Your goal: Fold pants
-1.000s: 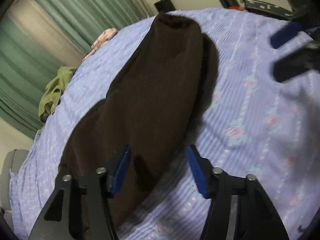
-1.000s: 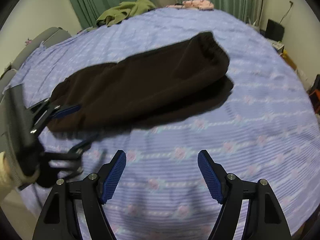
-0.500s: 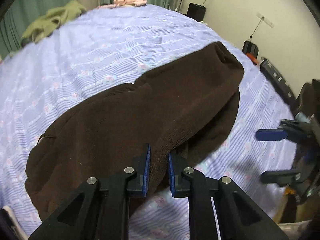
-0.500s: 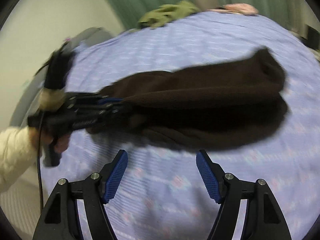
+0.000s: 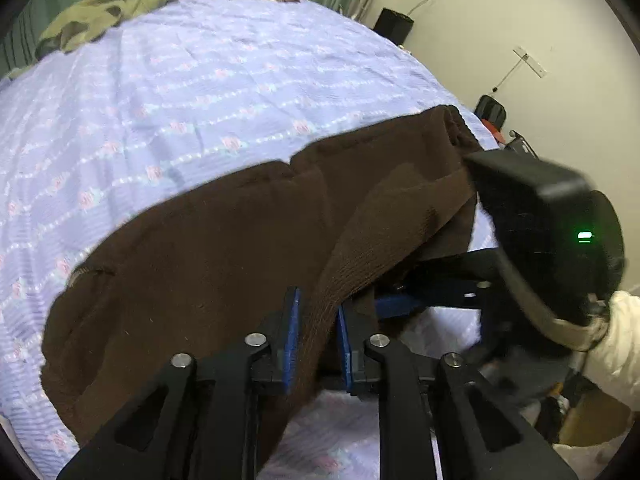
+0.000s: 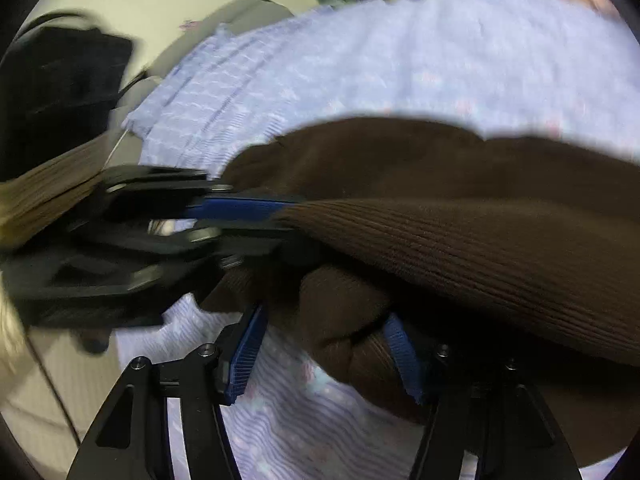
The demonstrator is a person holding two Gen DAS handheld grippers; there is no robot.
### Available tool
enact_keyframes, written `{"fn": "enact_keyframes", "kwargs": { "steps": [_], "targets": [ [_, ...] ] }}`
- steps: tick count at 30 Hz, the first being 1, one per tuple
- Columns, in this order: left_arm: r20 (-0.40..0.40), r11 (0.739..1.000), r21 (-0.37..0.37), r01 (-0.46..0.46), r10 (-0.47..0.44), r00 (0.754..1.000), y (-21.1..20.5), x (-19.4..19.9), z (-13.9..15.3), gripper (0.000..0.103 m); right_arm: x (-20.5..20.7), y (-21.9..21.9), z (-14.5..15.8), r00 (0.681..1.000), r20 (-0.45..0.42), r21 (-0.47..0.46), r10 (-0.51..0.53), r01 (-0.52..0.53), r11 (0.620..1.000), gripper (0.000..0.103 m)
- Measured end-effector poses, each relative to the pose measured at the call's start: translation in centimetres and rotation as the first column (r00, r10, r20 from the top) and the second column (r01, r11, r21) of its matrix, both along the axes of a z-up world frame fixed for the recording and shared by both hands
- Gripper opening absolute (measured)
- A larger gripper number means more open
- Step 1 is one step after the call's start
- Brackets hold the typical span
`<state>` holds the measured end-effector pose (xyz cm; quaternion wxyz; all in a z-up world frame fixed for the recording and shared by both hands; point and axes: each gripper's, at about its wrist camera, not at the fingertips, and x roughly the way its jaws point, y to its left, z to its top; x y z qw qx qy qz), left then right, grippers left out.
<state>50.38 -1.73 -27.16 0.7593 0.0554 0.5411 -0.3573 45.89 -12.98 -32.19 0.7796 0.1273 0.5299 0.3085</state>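
Pants (image 5: 192, 264): dark brown knit, lying across the lilac floral bedspread (image 5: 224, 80), near edge lifted toward 6 o'clock. Left gripper (image 5: 316, 340): pads pinching a raised ridge of the fabric, jaws having just eased slightly. Right gripper (image 6: 324, 356): jaws half spread and just closing around a bunched lower layer; contact cannot be confirmed through the blur. Step in hand: securing two grip points on one edge. Next move likely requires a firm right-side pinch, then carrying the edge over evenly.
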Motion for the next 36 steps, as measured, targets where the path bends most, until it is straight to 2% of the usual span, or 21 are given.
{"fn": "enact_keyframes", "kwargs": {
  "steps": [2,3,4,5,7,9,10,13,17,20,22,24,27,30,33,35,36],
  "targets": [
    [-0.027,1.0,0.0,0.001,-0.001,1.0,0.5,-0.5,0.2,0.043,-1.2,-0.4,-0.7,0.999,-0.028,0.016,-0.036,0.036,0.999,0.035],
    [-0.026,1.0,-0.008,-0.006,0.006,1.0,1.1,-1.0,0.5,0.06,-1.8,-0.9,-0.7,0.998,-0.04,0.041,-0.054,0.056,0.998,0.034],
    [-0.004,1.0,-0.014,-0.022,0.022,1.0,1.9,-1.4,0.9,0.067,-2.9,-1.2,-0.6,0.996,-0.043,0.053,-0.083,0.085,0.995,0.029],
    [0.033,0.999,-0.021,-0.048,0.048,0.998,2.9,-1.8,1.4,0.068,-3.8,-1.3,-0.5,0.994,-0.037,0.036,-0.099,0.1,0.994,0.02],
    [0.094,0.993,-0.004,-0.118,0.118,0.988,5.6,-1.6,2.1,0.073,-5.4,-1.3,-0.5,0.99,-0.03,-0.01,-0.14,0.14,0.99,0.017],
    [0.129,0.982,0.025,-0.186,0.182,0.975,7.9,-0.6,2.0,0.073,-6.7,-1.2,-0.9,0.977,-0.061,-0.018,-0.202,0.202,0.979,0.017],
    [0.145,0.972,0.063,-0.227,0.216,0.965,9.2,0.4,1.7,0.073,-7.0,-1.0,-1.0,0.973,-0.065,-0.036,-0.222,0.22,0.975,0.017],
    [0.192,0.941,0.149,-0.305,0.275,0.942,11.9,2.3,0.3,0.073,-7.4,0.1,-0.2,0.952,-0.035,-0.093,-0.305,0.3,0.949,0.017],
    [0.139,0.941,0.181,-0.286,0.264,0.955,12.9,3.2,-2.3,0.073,-6.9,1.6,0.3,0.944,0.01,-0.18,-0.33,0.326,0.928,0.017],
    [0.13,0.927,0.216,-0.306,0.284,0.95,12.9,4.4,-4.6,0.072,-6.4,1.6,-0.1,0.943,-0.009,-0.188,-0.332,0.325,0.927,0.017],
    [0.125,0.918,0.231,-0.323,0.301,0.945,12.5,4.4,-5.5,0.045,-6.1,1.4,-0.6,0.941,-0.036,-0.183,-0.337,0.325,0.928,0.018],
    [0.178,0.895,0.25,-0.37,0.333,0.926,12.3,4.4,-4.6,0.026,-5.7,1.5,-0.6,0.938,-0.05,-0.175,-0.344,0.331,0.927,0.018],
    [0.282,0.877,0.241,-0.417,0.348,0.894,12.3,4.4,-2.3,0.024,-6.1,1.2,0.0,0.939,-0.029,-0.18,-0.343,0.332,0.926,0.018],
    [0.303,0.851,0.334,-0.406,0.311,0.901,11.9,5.6,-3.6,0.023,-6.1,1.9,0.1,0.938,-0.006,-0.206,-0.346,0.338,0.919,0.016],
    [0.32,0.823,0.39,-0.412,0.299,0.899,11.5,6.2,-5.5,0.023,-6.1,2.6,-0.2,0.935,-0.016,-0.241,-0.354,0.34,0.909,0.015],
    [0.34,0.808,0.426,-0.407,0.273,0.9,10.7,6.3,-6.2,0.027,-6.2,3.0,-0.8,0.935,-0.03,-0.255,-0.353,0.334,0.907,0.015],
    [0.354,0.8,0.442,-0.407,0.261,0.898,10.6,6.2,-6.3,0.034,-6.3,2.7,-0.9,0.935,-0.036,-0.256,-0.353,0.333,0.907,0.015]
  ]
}}
